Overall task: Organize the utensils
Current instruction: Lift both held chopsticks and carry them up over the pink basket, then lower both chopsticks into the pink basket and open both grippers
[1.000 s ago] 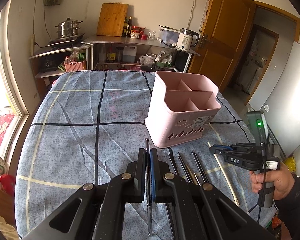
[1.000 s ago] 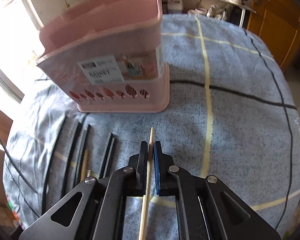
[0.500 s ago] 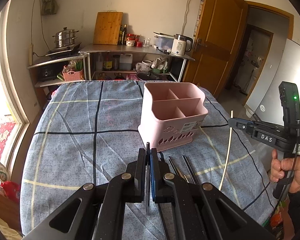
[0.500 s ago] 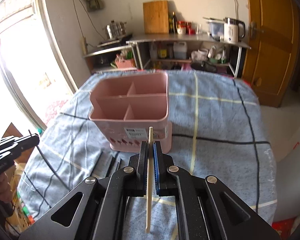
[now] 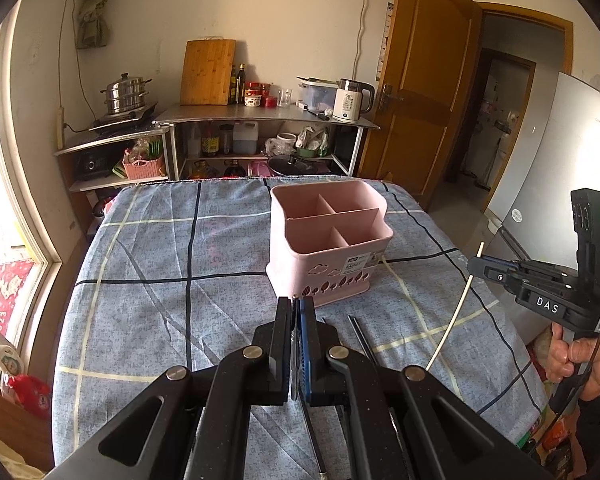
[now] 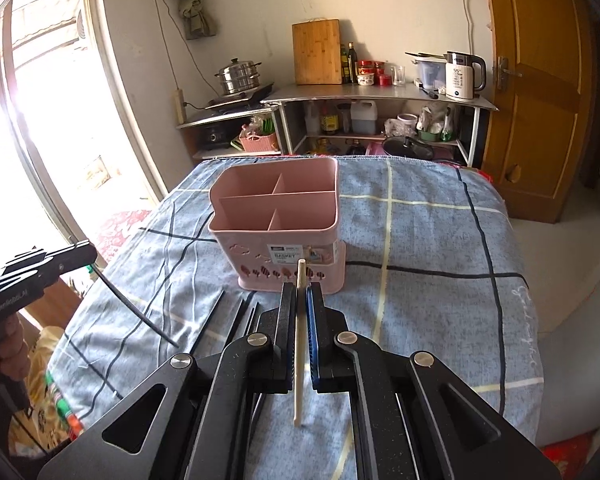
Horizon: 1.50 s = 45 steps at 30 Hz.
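A pink divided basket [image 5: 328,240] [image 6: 276,220] stands upright in the middle of the blue checked tablecloth [image 5: 160,300], with all its compartments empty. My left gripper [image 5: 296,308] [image 6: 88,254] is shut on a thin black chopstick [image 6: 156,330], held in the air in front of and to the left of the basket. To the basket's right, my right gripper [image 6: 300,292] [image 5: 476,264] is shut on a cream chopstick [image 6: 299,340] [image 5: 456,308] that hangs clear of the cloth. Several black chopsticks [image 6: 236,320] [image 5: 362,340] lie on the cloth in front of the basket.
Behind the table a metal shelf [image 5: 268,114] carries a kettle [image 5: 352,100], a cutting board and a steamer pot. A window runs along the left. On the right are a wooden door [image 5: 420,92] and a white fridge [image 5: 560,168]. A hand [image 5: 576,360] grips the right tool.
Both grippers have risen and drawn back from the table, each with its chopstick lifted off the cloth. The right one rose far more, from close in front of the basket.
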Motion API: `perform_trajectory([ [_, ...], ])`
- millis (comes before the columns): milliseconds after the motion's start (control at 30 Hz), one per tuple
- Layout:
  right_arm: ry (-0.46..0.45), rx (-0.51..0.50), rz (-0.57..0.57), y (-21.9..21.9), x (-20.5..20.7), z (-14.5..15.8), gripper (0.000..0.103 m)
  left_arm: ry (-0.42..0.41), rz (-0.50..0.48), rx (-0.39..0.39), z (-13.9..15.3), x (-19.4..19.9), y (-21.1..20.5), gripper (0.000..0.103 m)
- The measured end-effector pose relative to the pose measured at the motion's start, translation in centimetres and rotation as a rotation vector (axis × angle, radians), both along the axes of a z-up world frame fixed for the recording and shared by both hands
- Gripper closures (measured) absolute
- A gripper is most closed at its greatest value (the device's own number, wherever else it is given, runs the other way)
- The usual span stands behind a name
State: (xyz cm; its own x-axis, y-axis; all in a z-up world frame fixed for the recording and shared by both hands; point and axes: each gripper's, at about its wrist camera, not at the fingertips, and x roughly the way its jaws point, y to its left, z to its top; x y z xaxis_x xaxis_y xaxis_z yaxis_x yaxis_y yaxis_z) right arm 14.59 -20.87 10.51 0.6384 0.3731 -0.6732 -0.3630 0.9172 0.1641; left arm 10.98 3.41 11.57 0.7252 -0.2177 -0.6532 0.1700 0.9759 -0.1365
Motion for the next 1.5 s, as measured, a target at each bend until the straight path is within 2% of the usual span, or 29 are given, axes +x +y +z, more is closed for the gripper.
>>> perform_trajectory([
  [367, -0.071, 0.051, 0.016, 0.6, 0.5, 3.0, 0.098, -0.01, -0.042, -0.036, 2.0, 1.5, -0.5, 0.099],
  [833, -0.197, 0.126, 0.031, 3.9, 5.7, 8.0, 0.098, -0.091, -0.043, -0.054, 8.0, 9.0, -0.6, 0.099],
  [933, -0.215, 0.151, 0.024, 4.4, 7.2, 8.6, 0.098, -0.095, -0.036, -0.05, 8.5, 10.8, -0.6, 0.099],
  [1200, -0.23, 0.161, 0.013, 5.3, 10.2, 8.1, 0.098, -0.059, -0.032, -0.042, 6.4, 14.0, -1.0, 0.099],
  [1500, -0.129, 0.115, 0.021, 6.6, 11.9, 3.4, 0.098, 0.023, -0.039, -0.043, 1.6, 15.5, -1.3, 0.099],
])
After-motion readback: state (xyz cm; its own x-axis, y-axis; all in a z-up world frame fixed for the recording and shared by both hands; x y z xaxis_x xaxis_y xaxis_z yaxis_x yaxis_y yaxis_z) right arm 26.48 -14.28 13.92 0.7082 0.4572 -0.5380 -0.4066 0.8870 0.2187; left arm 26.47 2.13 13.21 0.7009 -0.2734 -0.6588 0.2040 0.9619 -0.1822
